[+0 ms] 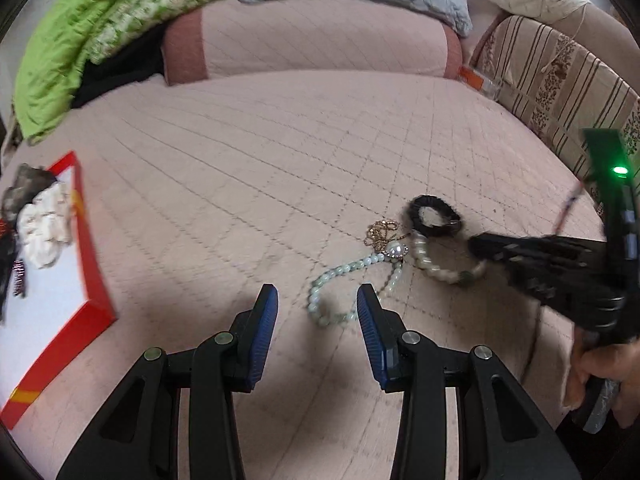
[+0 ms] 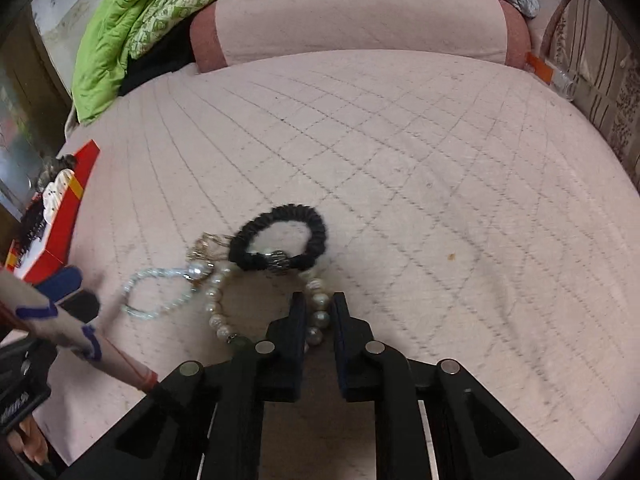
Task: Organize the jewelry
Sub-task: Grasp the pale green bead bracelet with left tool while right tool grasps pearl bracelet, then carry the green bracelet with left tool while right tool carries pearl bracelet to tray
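On the pink quilt [image 2: 400, 152], right tool [image 2: 318, 312] grips the pearl bracelet [image 2: 320, 320]; left tool [image 1: 317, 308] gapes.

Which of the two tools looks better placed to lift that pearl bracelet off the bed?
The right tool. Its fingers already straddle the pearl bracelet, nearly closed on the beads. The left tool is wide open and points at the green bead bracelet instead, short of the pearls.
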A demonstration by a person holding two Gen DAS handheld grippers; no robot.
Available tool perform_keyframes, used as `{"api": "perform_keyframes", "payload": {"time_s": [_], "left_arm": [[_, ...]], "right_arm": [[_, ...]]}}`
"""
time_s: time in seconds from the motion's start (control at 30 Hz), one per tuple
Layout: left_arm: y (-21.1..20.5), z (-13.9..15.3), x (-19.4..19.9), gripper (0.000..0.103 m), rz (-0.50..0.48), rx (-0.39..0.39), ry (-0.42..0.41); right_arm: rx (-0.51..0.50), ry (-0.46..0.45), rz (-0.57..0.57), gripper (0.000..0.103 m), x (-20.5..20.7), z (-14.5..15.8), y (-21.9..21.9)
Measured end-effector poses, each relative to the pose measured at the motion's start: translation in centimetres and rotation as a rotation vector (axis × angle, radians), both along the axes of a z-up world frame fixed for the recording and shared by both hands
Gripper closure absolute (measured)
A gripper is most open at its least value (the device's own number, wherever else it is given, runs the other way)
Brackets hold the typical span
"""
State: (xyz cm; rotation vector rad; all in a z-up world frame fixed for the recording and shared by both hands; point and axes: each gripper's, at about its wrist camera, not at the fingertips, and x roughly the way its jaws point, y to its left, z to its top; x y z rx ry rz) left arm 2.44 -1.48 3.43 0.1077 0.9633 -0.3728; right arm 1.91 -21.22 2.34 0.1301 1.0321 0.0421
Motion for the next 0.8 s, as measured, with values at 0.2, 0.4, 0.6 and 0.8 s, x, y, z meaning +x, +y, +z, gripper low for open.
{"api": "perform_keyframes", "payload": {"time_s": [0.2,0.4,0.6,0.8], "left_arm": [[-1.1,-1.7,1.5,0.063,-0.028,0.026,0.059],[-2.3,-2.4,1.4,0.082,-0.020,0.073,0.008],[-1.5,-1.8,-0.5,0.098,-0.004,-0.017,-0.037],[0.1,0.6,-3.2,0.098,0.008,-0.071,-0.106]], "right_arm": [[0.025,-0.095,-0.140,0.092,-2.1,1.5,-5.2],[0.140,-0.219,-0.162,0.092,-3.3,3.7,-5.9],[0.187,-0.402,-0.133,0.092,-5.1,7.2,-4.7],[0.230,-0.496,-0.033,0.092,-6.2,8.9,-2.8]]}}
